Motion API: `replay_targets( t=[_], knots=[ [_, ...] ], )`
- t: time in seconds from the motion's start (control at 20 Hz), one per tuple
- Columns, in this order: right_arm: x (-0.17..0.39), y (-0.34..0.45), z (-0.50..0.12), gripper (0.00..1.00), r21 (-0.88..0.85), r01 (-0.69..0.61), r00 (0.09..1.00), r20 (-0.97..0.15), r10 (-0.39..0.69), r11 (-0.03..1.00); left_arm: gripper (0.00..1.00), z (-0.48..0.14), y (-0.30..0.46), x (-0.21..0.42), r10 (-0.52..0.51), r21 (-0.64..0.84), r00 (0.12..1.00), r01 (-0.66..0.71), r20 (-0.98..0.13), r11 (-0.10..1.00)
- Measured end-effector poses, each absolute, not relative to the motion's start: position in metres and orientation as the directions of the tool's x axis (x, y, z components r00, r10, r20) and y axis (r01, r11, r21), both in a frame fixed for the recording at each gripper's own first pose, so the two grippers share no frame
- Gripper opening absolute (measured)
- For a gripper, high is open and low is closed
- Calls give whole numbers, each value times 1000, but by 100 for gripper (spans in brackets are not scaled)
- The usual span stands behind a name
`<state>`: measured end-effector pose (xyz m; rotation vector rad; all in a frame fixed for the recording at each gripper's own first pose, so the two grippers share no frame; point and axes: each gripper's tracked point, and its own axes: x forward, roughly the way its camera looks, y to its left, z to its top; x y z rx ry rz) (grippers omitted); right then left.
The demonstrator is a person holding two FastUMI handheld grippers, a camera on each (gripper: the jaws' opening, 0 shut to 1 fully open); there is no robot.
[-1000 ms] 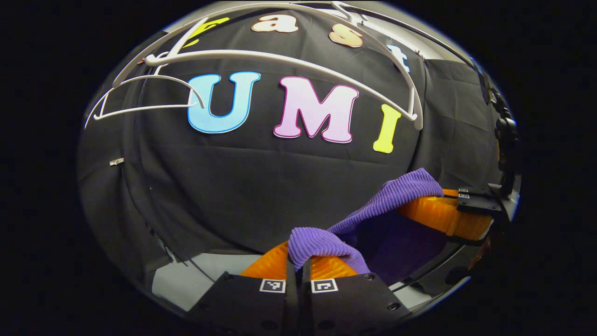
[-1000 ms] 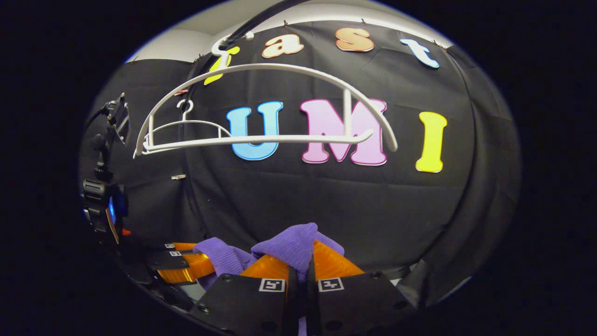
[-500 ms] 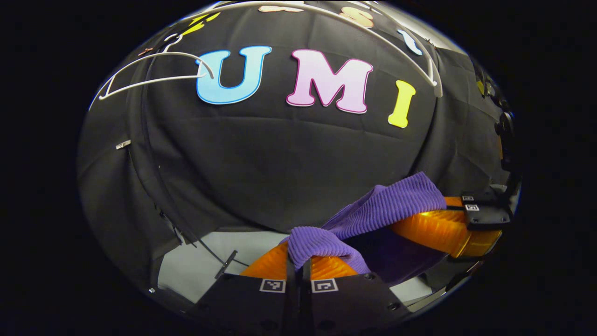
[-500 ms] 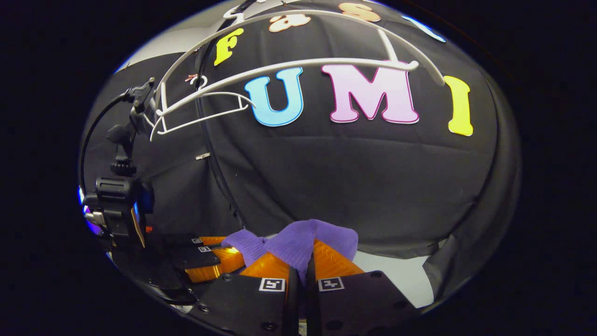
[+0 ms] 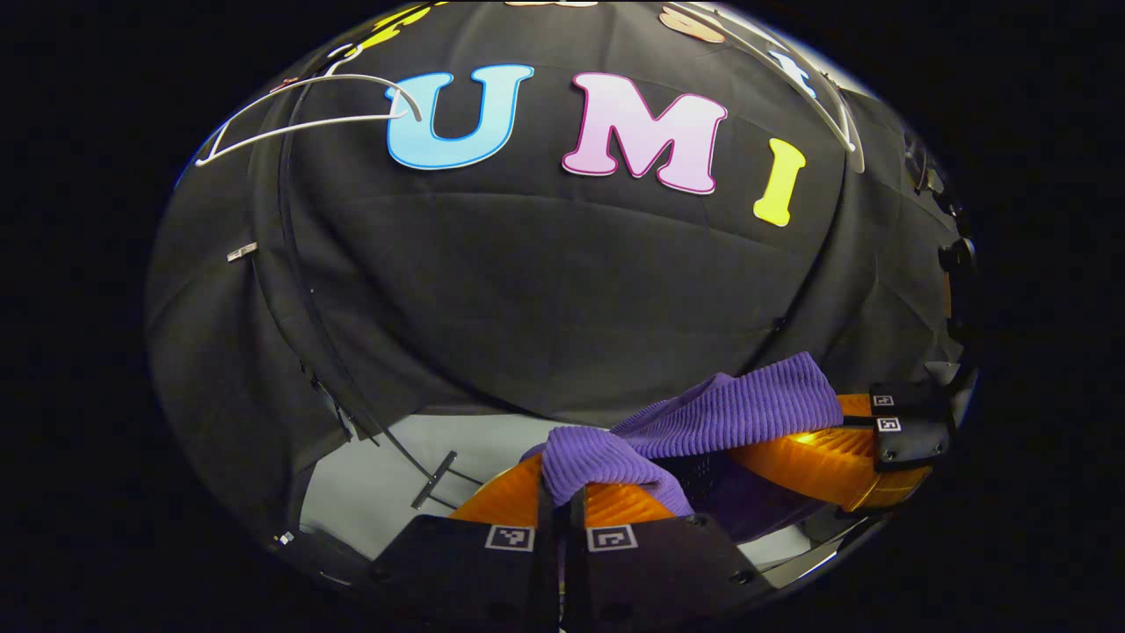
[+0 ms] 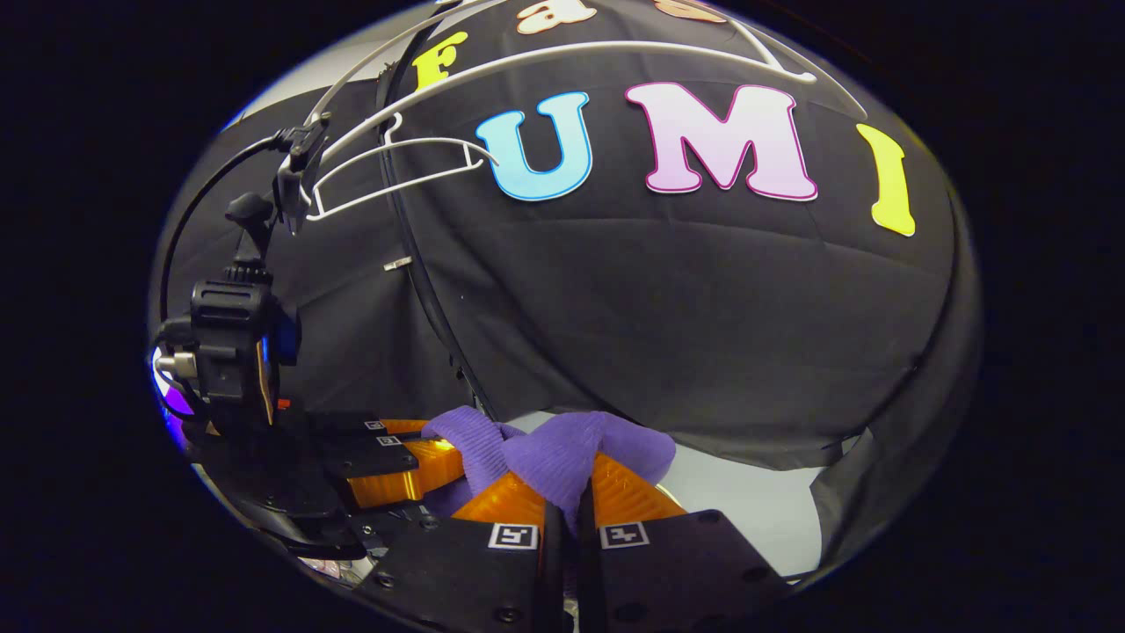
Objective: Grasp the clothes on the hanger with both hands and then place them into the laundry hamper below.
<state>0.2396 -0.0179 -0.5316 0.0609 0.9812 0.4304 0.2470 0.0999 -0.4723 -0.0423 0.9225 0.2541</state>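
In the left gripper view, the left gripper [image 5: 562, 514] is sitting at the bottom centre of the frame with its 2 fingers [image 5: 505, 501] pressed together on a bunched fold of the purple ribbed garment [image 5: 729, 409]. The cloth is spilling over the fingertips and stretching up toward the lower right, where the right gripper [image 5: 835, 440] is pinching its other end. Between the 2 grips the fabric is hanging as a loose band, with a darker fold sagging beneath it.

In the right gripper view, the right gripper [image 6: 562, 510] is at the bottom centre, its fingers [image 6: 628, 492] clamped on a purple wad of the garment [image 6: 571, 453]. The left gripper [image 6: 413, 462] is showing at lower left, just beside it, gripping a neighbouring fold. A dark camera mount [image 6: 228, 343] is standing up at the left edge above that gripper.

2 bare white hangers are hanging high against the black cloth wall [image 6: 703, 308]: a large one [image 6: 615, 54] arching along the top of the frame, and a smaller one [image 6: 395, 176] at upper left. In the left gripper view the smaller hanger [image 5: 308, 110] is at upper left too. A pale floor [image 5: 378, 475] is showing below the cloth's hem.
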Motion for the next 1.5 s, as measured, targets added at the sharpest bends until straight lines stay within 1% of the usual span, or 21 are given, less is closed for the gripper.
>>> replay_targets(
  t=[0.1,0.2,0.35,0.4,0.45,0.5,0.55,0.6,0.65,0.7,0.75,0.8,0.9,1.1,1.15,1.2,1.35,1.4,1.45,1.5],
  knots=[
    [232,-19,-539,11,241,-322,452,-810,373,915,8,-478,103,241,198,58,554,-260,-809,964],
    [224,-24,-549,20,235,-314,418,-836,356,920,10,-481,108,235,199,43,527,-294,-826,955],
    [218,-26,-555,27,236,-305,398,-848,349,922,13,-483,108,224,190,20,502,-324,-844,946],
    [219,-25,-551,30,234,-311,403,-845,351,921,16,-482,106,224,182,9,503,-326,-845,945],
    [223,-23,-548,39,226,-316,416,-840,348,922,12,-485,105,223,167,-6,500,-326,-850,945],
    [224,-23,-544,39,222,-322,424,-835,350,920,26,-482,103,224,159,-18,514,-323,-843,946],
    [227,-21,-541,29,219,-328,429,-832,352,919,25,-479,103,227,156,-24,525,-320,-836,947],
    [228,-21,-541,39,216,-331,433,-830,351,919,41,-476,103,230,158,-24,536,-317,-829,948],
    [229,-22,-540,39,211,-334,436,-830,349,919,50,-471,104,231,156,-24,541,-311,-826,950],
    [229,-22,-538,38,210,-335,438,-828,349,919,49,-469,102,232,158,-21,545,-307,-824,951],
    [229,-23,-537,38,210,-333,440,-828,349,919,50,-467,103,232,158,-21,548,-306,-821,952],
    [229,-23,-536,38,210,-330,443,-827,347,920,58,-466,102,230,155,-26,551,-306,-820,952],
    [229,-24,-531,38,209,-322,454,-822,344,924,52,-463,100,227,146,-37,557,-304,-818,952],
    [225,-24,-512,39,195,-306,491,-806,330,932,53,-445,90,223,112,-66,591,-271,-799,960],
    [223,-22,-504,38,195,-302,503,-799,330,933,48,-438,89,221,108,-66,602,-260,-791,963],
    [222,-19,-496,38,194,-297,516,-791,328,935,55,-430,86,217,102,-68,615,-247,-782,967],
    [211,-8,-463,38,179,-288,570,-758,318,941,55,-399,80,204,84,-70,664,-202,-743,977],
    [206,-7,-450,38,167,-285,591,-745,310,944,61,-386,78,200,75,-71,685,-183,-725,981],
    [202,-5,-437,38,153,-279,614,-730,299,948,48,-372,76,193,66,-72,711,-162,-700,984],
    [196,-2,-422,38,138,-271,639,-714,286,953,56,-356,73,188,57,-71,740,-140,-670,988]
  ],
)
